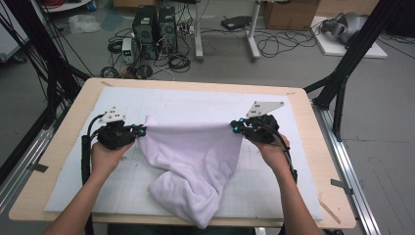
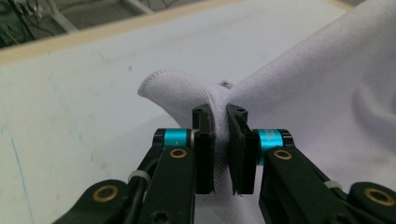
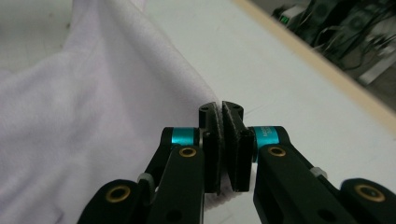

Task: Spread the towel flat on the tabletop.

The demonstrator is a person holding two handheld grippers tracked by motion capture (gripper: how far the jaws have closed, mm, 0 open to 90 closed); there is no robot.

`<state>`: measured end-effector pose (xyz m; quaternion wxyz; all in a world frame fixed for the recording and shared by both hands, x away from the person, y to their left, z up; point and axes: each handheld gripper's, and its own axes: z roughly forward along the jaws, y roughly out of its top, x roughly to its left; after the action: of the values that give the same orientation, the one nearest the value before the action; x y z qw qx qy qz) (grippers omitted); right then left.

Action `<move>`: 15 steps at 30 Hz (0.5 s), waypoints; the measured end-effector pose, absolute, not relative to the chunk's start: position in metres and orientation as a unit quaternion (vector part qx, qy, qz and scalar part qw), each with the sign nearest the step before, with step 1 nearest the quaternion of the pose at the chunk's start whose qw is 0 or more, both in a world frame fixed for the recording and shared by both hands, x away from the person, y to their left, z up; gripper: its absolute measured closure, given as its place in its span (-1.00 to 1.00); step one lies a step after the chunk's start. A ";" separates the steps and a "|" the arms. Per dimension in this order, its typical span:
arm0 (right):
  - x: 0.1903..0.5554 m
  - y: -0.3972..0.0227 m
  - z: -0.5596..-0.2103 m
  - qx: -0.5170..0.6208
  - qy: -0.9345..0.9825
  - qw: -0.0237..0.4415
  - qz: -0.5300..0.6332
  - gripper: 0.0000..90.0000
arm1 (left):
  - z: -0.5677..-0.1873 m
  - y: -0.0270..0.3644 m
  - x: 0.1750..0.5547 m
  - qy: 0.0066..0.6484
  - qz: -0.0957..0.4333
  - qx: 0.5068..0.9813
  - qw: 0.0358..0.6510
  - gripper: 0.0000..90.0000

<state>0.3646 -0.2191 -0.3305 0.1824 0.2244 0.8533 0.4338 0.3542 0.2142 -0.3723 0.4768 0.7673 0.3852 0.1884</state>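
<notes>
Left gripper (image 1: 138, 130): clenched on a bunched corner of the white towel (image 1: 191, 161); in the left gripper view (image 2: 221, 140) the cloth is squeezed between both black pads, its stitched hem curling out just past the jaw tips.
Right gripper (image 1: 236, 126): clamped on the opposite corner; in the right gripper view (image 3: 220, 144) a thin fold of towel (image 3: 93, 121) sits between pads that nearly meet.
Writing: small print runs along the teal band beside the right gripper's jaw — too blurred to read; the towel carries no legible label.
Towel: strung between the two grippers along its top edge, which sags slightly midway; the rest hangs below and toward the person, pooling in a soft heap on the mat (image 1: 161, 100) and reaching past the near table edge.
Edges: the towel's upper hem spans from one jaw pair to the other; the wooden table (image 1: 78, 103) rim lies well outside each gripper.
Open room: bare white mat stretches beyond both grippers — ahead of the jaws and out to either side.
</notes>
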 end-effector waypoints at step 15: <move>0.328 -0.213 -0.402 0.187 0.904 0.055 0.380 0.61 | -0.417 0.232 0.325 0.340 0.106 0.826 0.437 0.27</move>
<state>0.3282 -0.2126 -0.4016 0.0549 0.1866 0.9042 0.3803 0.3246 0.2319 -0.4175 0.4373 0.8260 0.3396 0.1056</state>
